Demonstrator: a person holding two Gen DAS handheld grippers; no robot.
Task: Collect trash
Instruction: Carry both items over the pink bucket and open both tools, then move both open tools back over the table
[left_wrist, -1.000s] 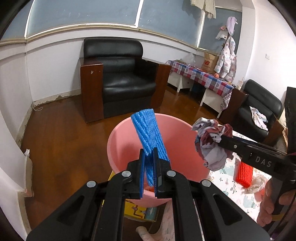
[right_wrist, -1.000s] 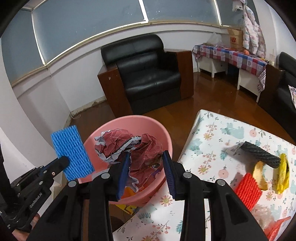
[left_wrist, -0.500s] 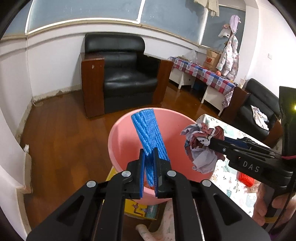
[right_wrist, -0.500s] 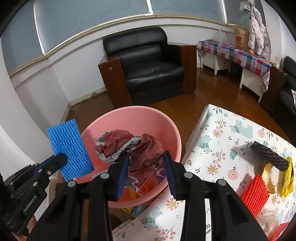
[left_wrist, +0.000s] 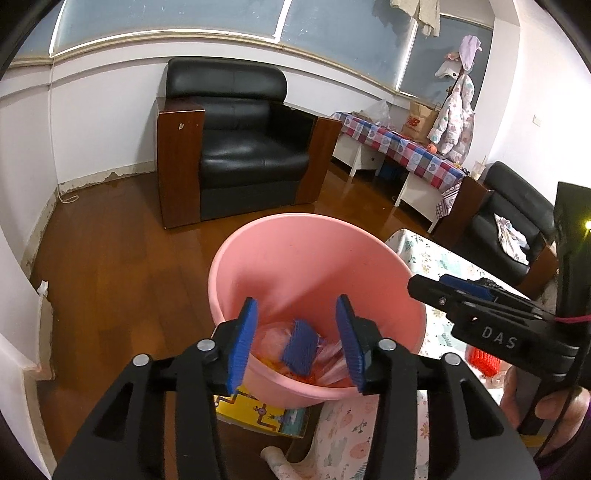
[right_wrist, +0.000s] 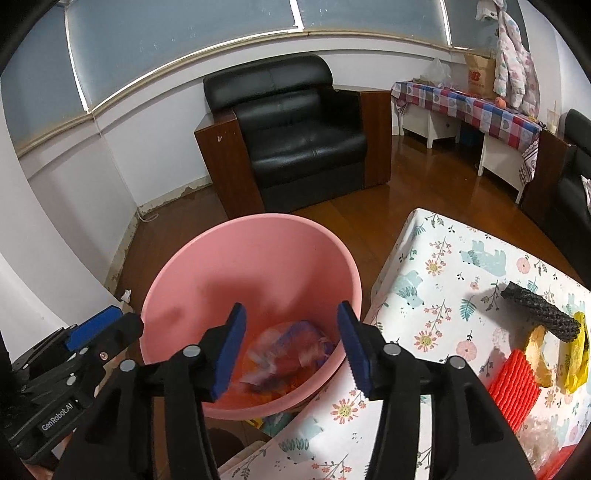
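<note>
Both grippers have let go since a second ago: my left gripper (left_wrist: 297, 345), which was clamped on the blue foam, now stands with its jaws wide apart, and my right gripper (right_wrist: 290, 349), which pinched the crumpled paper, is spread open too. Neither holds anything.

From the left wrist view, the blue foam (left_wrist: 300, 351) lies inside the pink bucket (left_wrist: 314, 258), low in the centre of the frame, on clear plastic wrap and orange scraps at the bottom. My right gripper also shows at the right edge of that frame, its tips near the bucket's right rim.

From the right wrist view, the bucket (right_wrist: 207, 280) fills the lower centre, and a blurred heap of trash (right_wrist: 288, 354) sits at its bottom; I cannot pick out the crumpled paper in the blur. My left gripper shows at the lower left of that frame, just beside the bucket's left wall.

On the table (right_wrist: 443, 280) at the right of that frame, a black net (right_wrist: 539, 312), a yellow wrapper (right_wrist: 578, 358) and a red net (right_wrist: 515, 387) lie close together, well apart from the bucket.
</note>
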